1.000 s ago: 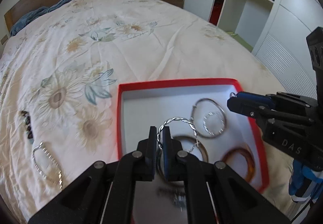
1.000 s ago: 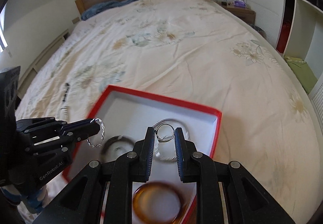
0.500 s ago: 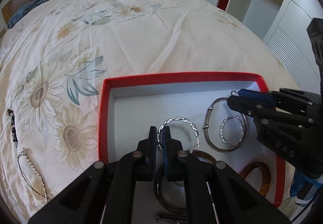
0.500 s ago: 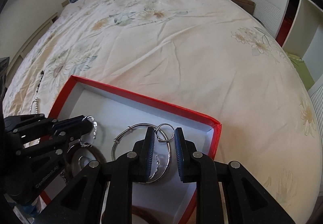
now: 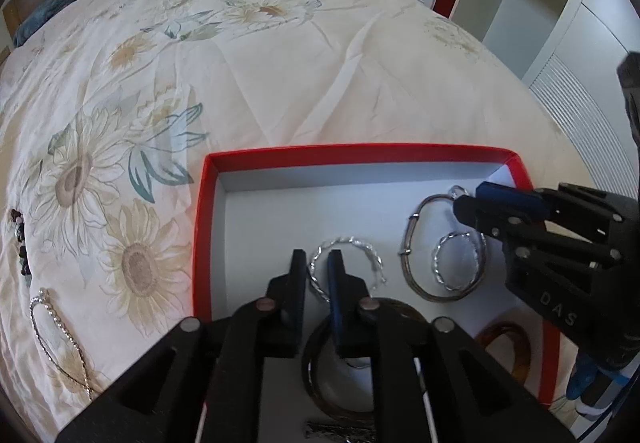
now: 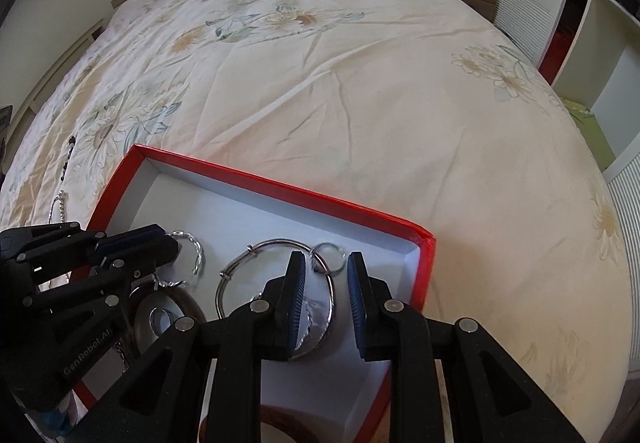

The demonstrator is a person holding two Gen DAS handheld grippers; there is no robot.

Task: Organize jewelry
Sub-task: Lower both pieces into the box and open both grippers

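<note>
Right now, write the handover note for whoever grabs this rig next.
Left gripper: jaws open, straddling the twisted silver hoop, which lies in the red box.
Right gripper: jaws around the small ring on the big silver bangle; whether they grip it is unclear.
Done: the box also holds a second twisted hoop, a dark bangle and an amber bangle.
Left: a silver chain and dark beads lie on the quilt, outside the box.

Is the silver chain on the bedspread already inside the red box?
No, the silver chain lies on the bedspread, left of the red box and outside its rim.
</note>
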